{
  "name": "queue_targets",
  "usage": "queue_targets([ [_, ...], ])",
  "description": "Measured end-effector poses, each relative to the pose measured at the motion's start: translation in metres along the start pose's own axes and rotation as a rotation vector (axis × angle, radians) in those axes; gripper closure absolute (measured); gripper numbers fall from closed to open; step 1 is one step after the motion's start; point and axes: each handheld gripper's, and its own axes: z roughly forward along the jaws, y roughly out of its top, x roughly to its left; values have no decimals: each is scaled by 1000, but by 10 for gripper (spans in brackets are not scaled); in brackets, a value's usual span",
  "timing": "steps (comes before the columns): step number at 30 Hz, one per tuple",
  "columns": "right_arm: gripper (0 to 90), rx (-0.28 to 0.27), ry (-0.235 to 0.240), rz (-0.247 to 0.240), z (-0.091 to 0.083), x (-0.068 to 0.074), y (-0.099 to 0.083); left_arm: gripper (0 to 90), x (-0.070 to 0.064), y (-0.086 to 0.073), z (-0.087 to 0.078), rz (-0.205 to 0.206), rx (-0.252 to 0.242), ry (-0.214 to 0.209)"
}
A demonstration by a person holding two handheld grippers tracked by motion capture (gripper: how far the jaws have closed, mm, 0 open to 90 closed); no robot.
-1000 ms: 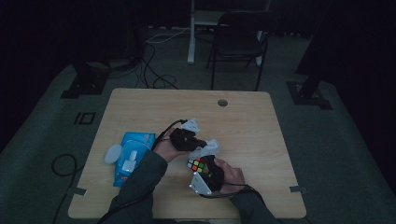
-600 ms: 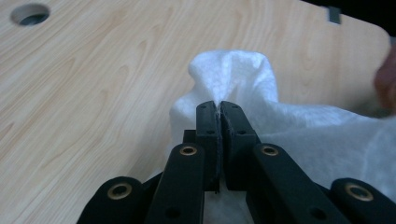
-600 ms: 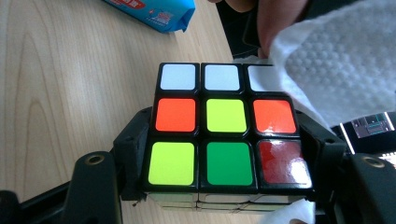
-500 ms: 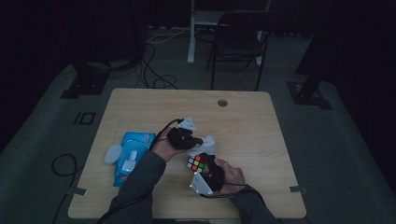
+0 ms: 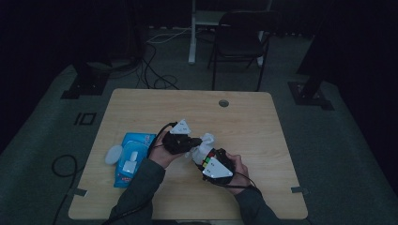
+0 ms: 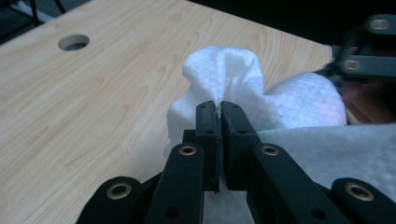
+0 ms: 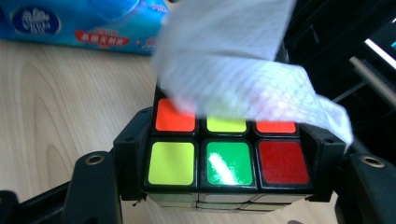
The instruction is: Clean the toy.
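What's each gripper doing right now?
Left gripper: shut on the wipe.
Right gripper: shut on the cube, wipe draped over it.

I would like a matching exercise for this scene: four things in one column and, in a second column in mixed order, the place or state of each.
Things:
1. cube
2. wipe
3. wipe pack
4. table hole

Places or states:
A. lies flat on the table, left of the hands
B. clamped between the right gripper's jaws
C. near the far edge of the table
D. pinched by the left gripper and draped over the cube

Pairs: 1-B, 2-D, 3-A, 4-C
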Motion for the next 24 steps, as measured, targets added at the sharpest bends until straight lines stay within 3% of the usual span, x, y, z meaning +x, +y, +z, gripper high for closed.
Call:
queue_targets([
  [4, 339, -14, 24, 51, -1, -4, -1, 874, -8, 0, -1, 23, -2, 40],
  [6, 339, -41, 62, 131, -3, -11, -2, 874, -12, -1, -4, 23, -21, 56],
  [7, 339, -41, 62, 131, -3, -11, -2, 874, -12, -1, -4, 23, -21, 56],
  [8, 339, -53, 77, 182, -4, -16, -3, 874, -15, -3, -6, 28, -27, 58],
  [10, 339, -62, 85, 207, -5, -19, -4, 874, -17, -4, -8, 29, -32, 62],
  [16, 339, -69, 101, 258, -6, -24, -6, 874, -22, -7, -11, 37, -37, 77],
  [24, 339, -71, 106, 285, -7, -27, -7, 874, -27, -10, -16, 46, -41, 78],
])
